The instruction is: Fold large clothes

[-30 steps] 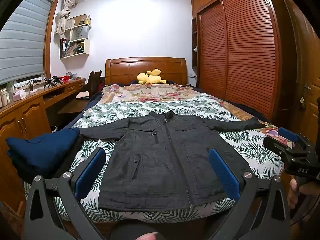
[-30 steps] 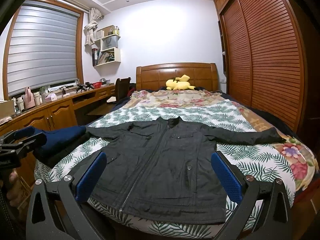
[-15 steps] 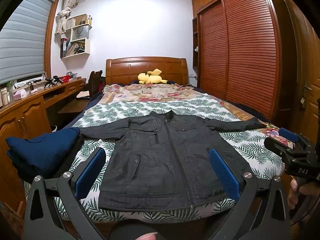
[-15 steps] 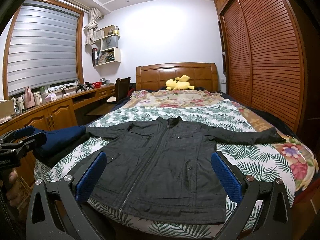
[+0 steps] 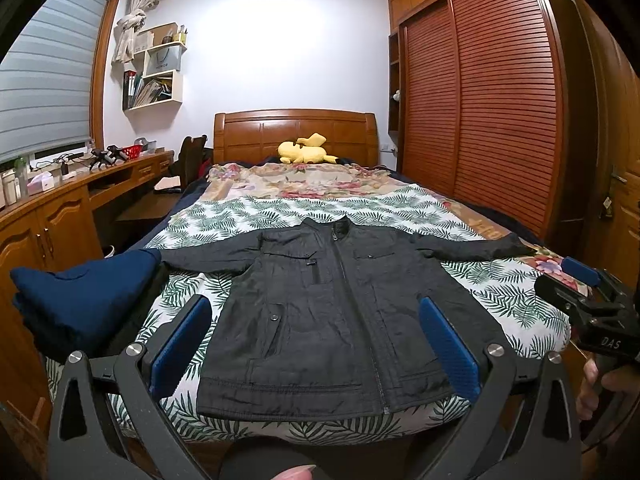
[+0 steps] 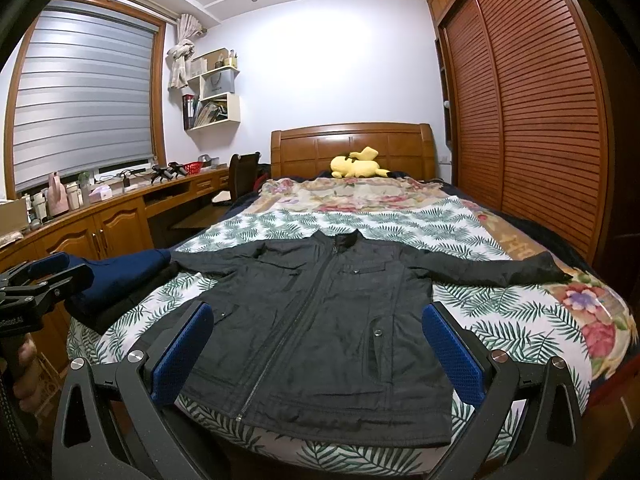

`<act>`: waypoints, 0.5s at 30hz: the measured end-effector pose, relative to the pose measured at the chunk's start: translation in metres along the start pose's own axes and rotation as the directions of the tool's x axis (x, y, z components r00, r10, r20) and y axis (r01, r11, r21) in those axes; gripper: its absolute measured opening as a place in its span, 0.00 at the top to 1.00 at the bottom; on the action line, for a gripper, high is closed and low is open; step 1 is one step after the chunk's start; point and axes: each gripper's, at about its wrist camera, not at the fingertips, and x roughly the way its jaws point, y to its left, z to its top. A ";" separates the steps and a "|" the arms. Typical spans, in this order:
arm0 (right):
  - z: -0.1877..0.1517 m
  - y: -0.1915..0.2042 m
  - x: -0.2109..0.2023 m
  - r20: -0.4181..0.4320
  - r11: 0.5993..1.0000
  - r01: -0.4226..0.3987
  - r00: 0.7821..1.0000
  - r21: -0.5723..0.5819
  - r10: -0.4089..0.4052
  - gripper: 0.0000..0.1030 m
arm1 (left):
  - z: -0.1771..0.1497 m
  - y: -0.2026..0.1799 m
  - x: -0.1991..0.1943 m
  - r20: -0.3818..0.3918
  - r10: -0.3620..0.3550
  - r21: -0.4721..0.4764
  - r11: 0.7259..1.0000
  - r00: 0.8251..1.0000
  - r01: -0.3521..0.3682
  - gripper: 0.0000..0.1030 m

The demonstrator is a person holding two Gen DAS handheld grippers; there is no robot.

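A dark grey zip jacket (image 5: 320, 304) (image 6: 320, 320) lies flat and face up on the foot of the bed, zipped, both sleeves spread out sideways. My left gripper (image 5: 314, 356) hovers open just short of the jacket's hem, nothing between its blue pads. My right gripper (image 6: 316, 360) is likewise open in front of the hem, a little to the right. Each gripper shows at the edge of the other's view: the right one (image 5: 588, 304) and the left one (image 6: 44, 284), both held in a hand.
A folded navy garment (image 5: 84, 300) sits at the bed's left corner, over the jacket's left cuff. The leaf-print sheet (image 5: 500, 292) covers the bed; a yellow plush (image 5: 304, 152) lies by the headboard. A wooden desk (image 6: 100, 220) runs along the left, a wardrobe (image 6: 540, 120) along the right.
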 end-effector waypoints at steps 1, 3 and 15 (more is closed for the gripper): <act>0.000 0.000 0.000 -0.001 1.000 0.000 1.000 0.000 0.000 0.00 | 0.000 0.000 0.000 0.001 0.001 0.000 1.000 1.000 -0.001 0.00; -0.001 -0.001 0.000 -0.003 1.000 0.001 1.000 0.000 -0.001 0.00 | -0.001 0.000 0.001 0.000 0.001 0.000 1.000 1.000 -0.001 0.00; 0.000 -0.002 -0.001 -0.004 1.000 0.001 1.000 0.002 -0.001 0.00 | -0.002 0.001 0.003 0.004 -0.001 0.001 1.000 1.000 0.001 0.00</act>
